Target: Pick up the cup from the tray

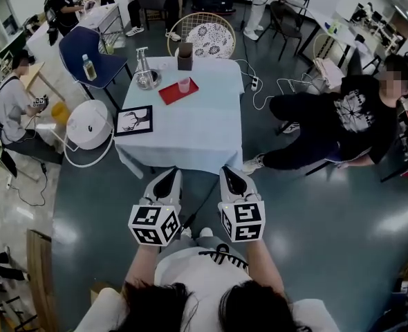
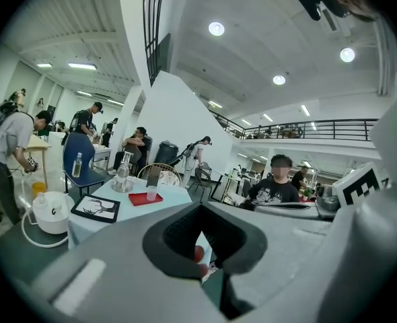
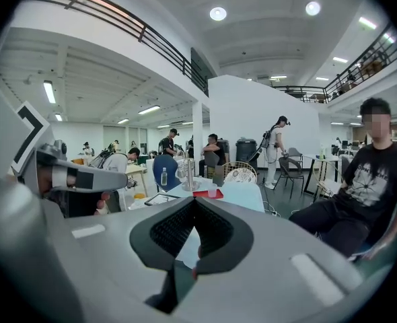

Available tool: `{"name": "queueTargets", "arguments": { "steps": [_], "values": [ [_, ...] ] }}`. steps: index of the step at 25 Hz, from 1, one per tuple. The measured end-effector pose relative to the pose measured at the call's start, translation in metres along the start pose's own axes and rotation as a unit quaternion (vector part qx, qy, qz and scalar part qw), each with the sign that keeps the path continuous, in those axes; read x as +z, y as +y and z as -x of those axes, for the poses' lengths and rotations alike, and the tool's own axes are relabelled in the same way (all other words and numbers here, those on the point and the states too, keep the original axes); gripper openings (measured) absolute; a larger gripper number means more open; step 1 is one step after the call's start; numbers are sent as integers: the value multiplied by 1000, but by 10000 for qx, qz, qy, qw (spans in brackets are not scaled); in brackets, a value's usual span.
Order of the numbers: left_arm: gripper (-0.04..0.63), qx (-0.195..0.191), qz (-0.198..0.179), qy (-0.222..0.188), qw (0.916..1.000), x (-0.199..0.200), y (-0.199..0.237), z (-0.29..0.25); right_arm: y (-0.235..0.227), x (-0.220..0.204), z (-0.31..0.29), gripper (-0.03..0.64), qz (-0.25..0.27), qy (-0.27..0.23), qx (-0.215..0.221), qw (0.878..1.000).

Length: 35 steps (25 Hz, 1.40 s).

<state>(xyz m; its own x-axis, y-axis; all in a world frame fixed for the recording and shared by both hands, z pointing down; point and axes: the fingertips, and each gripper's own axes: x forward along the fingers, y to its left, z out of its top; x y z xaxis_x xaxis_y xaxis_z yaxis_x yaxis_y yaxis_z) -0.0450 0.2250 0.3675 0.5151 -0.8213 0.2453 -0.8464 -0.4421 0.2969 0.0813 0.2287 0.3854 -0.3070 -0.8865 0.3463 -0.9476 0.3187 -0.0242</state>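
Left gripper (image 1: 168,176) and right gripper (image 1: 232,174) have jaws together, empty, short of worktop (image 1: 190,133); cup (image 1: 184,85) upright on tray (image 1: 169,95).

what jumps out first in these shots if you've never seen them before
The left gripper and right gripper fill the near foreground of the head view, both shut and empty, pointing at a table ahead. At the table's far end a red tray holds a small cup, untouched. A person in black sits to the table's right.
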Motion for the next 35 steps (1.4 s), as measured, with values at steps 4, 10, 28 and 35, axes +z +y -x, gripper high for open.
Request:
{"name": "queueTargets", "arguments": {
  "steps": [4,10,28,35],
  "values": [
    [0,75,-32,3,10000,1,-3,-1,-7,3,0,26,-68,-41,21,10000],
    [0,276,19,-39,9996,0,-5,-2,-13,6,-2,38,-216,-130,374,9990],
    [0,620,39,-106,9980,0,27,-31,-26,2,-51,89,-68,112,724,9973],
    [0,564,59,117,9983,3,60,-75,-31,1,-102,98,-111,412,653,9970]
  ]
}}
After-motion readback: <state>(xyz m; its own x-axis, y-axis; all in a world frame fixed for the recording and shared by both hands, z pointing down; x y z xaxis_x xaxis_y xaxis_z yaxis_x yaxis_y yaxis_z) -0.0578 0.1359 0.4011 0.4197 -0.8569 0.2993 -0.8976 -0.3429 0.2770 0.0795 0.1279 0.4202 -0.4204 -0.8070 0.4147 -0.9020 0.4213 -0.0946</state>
